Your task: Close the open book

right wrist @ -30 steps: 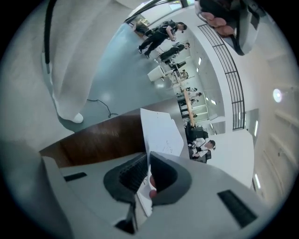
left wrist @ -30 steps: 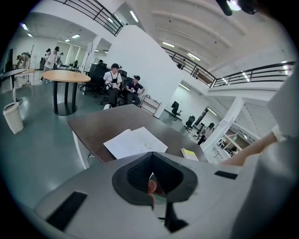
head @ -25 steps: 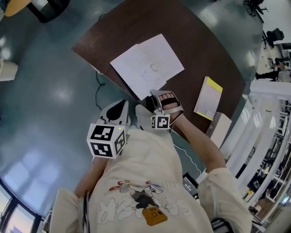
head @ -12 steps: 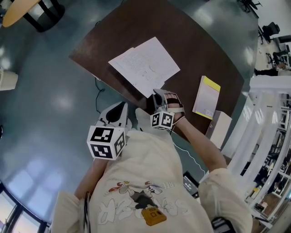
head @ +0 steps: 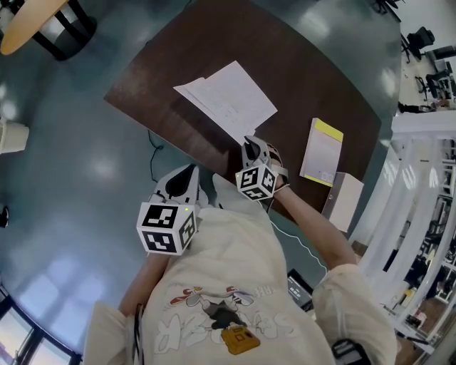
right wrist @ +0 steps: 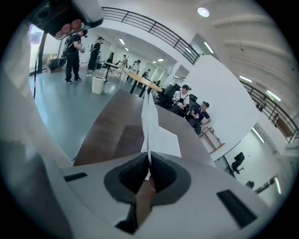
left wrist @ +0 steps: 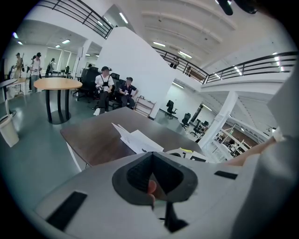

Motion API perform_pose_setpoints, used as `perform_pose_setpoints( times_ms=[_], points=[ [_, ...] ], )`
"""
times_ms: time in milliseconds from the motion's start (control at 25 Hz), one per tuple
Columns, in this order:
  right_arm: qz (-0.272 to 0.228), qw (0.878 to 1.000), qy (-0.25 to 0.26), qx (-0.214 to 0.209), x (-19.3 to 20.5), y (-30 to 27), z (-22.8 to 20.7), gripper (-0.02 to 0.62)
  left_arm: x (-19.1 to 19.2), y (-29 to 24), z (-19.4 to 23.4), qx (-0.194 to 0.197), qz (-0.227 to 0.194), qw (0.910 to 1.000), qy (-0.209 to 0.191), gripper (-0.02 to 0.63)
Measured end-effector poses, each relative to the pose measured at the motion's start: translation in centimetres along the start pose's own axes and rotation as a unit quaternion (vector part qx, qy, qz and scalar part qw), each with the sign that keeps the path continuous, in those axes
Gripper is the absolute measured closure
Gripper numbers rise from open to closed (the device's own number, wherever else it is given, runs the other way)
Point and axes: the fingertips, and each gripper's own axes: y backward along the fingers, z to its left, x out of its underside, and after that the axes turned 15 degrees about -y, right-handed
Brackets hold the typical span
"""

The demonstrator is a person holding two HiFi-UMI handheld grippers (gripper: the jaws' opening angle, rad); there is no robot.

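Observation:
The open book (head: 229, 98) lies on the dark brown table (head: 313, 71), its white pages up. My right gripper (head: 249, 147) is at the book's near corner, shut on the edge of a page. That page stands raised and shows edge-on as a thin white sheet (right wrist: 149, 116) running out of the right gripper (right wrist: 148, 173). My left gripper (head: 189, 171) hangs off the table's near edge by the person's body, shut with nothing in it. From the left gripper (left wrist: 150, 179), the book (left wrist: 135, 139) shows partly folded on the table (left wrist: 93, 135).
A thin booklet with a yellow edge (head: 322, 151) lies to the right of the book, and a white box (head: 345, 203) stands at the table's edge. A cable (head: 153, 142) hangs below the table. A round wooden table (head: 28, 21) is at upper left. People (left wrist: 105, 84) sit far behind.
My right gripper has rolled and risen with the page edge in it. The book's near half has swung up, so the spread looks narrower. The left gripper stayed put.

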Motion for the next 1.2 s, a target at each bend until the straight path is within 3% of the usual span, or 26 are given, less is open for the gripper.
perform_pose_setpoints(
  times_ms=[160, 400, 720, 1200],
  points=[
    [0.011, 0.998, -0.063, 0.004, 0.2, -0.3, -1.9, 0.581, 0.1, -0.5, -0.5, 0.001, 0.002, 1.0, -0.003, 0.6],
    [0.022, 0.993, -0.117, 0.003, 0.6, -0.8, -3.5, 0.581, 0.3, -0.8, -0.7, -0.001, 0.005, 1.0, -0.004, 0.6],
    [0.044, 0.977, -0.208, 0.002, 1.5, -1.7, -6.1, 0.581, 0.0, -1.3, -1.4, -0.001, 0.009, 0.9999, -0.005, 0.6],
    [0.061, 0.962, -0.267, 0.004, 2.9, -3.7, -8.5, 0.581, -0.5, -2.5, -1.8, -0.002, 0.02, 0.9997, -0.014, 0.6]
  ],
)
